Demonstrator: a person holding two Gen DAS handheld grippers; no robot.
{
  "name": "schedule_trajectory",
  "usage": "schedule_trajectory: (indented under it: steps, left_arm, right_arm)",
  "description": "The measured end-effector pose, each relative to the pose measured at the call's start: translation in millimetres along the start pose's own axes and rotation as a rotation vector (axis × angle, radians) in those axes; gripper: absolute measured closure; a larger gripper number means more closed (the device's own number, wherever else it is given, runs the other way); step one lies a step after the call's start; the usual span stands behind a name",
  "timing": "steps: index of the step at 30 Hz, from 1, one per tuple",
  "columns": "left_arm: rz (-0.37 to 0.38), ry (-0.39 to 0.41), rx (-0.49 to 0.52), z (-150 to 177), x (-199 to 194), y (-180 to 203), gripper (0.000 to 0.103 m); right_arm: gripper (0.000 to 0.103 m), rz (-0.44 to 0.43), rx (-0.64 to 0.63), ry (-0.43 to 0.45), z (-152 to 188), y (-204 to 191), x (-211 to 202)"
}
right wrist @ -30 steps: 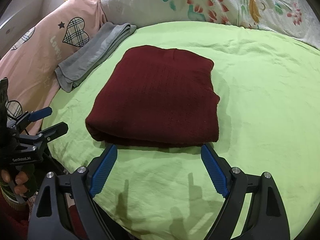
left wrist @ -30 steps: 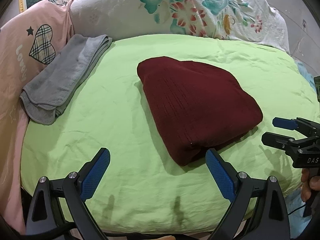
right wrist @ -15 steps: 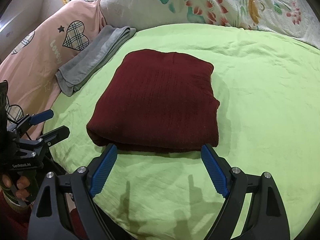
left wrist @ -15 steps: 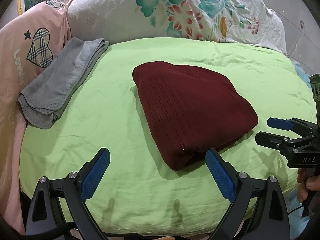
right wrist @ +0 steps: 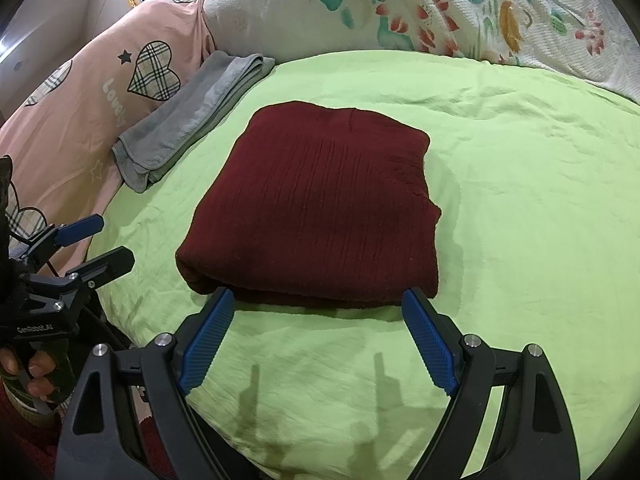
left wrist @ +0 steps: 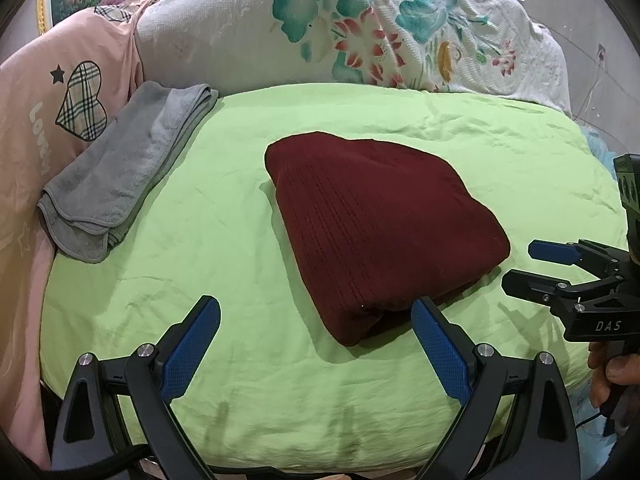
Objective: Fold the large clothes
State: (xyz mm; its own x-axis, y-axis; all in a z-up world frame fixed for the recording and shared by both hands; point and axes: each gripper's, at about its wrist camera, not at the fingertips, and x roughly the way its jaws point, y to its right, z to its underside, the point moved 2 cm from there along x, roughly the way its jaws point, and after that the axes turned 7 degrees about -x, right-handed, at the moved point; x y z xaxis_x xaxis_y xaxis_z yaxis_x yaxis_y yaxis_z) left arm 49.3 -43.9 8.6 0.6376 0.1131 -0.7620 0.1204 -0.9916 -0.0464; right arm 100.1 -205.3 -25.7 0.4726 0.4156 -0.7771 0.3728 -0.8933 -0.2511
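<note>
right now my left gripper [left wrist: 316,344] stands wide apart with nothing between its blue pads, hovering over bare sheet just short of the near corner of the dark red ribbed knit garment [left wrist: 380,232]. my right gripper [right wrist: 318,340] is spread just as wide and empty too, its tips framing the garment's near folded edge without pressing on it. each tool shows in the other's view, out to the side, so i judge both are parked clear so the bundle lies undisturbed. the garment sits as a compact rectangle near the middle of the lime green bedsheet [right wrist: 520,200], layers stacked and edges fairly square, which i read as the folding being done or nearly so. further out, a folded grey towel [left wrist: 120,184] lies at the sheet's far left edge against a pink cover with a plaid heart [left wrist: 48,120], well apart from the garment, probably set aside to keep the working area free. a white floral quilt [left wrist: 360,32] is bunched behind.
</note>
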Motion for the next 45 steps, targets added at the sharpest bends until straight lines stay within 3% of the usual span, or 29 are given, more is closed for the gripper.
schedule_trajectory:
  steps: [45]
  left_arm:
    - [0.010, -0.035, -0.009, 1, 11, -4, 0.006]
  right_arm:
    - [0.017, 0.009, -0.005, -0.024, 3, 0, 7]
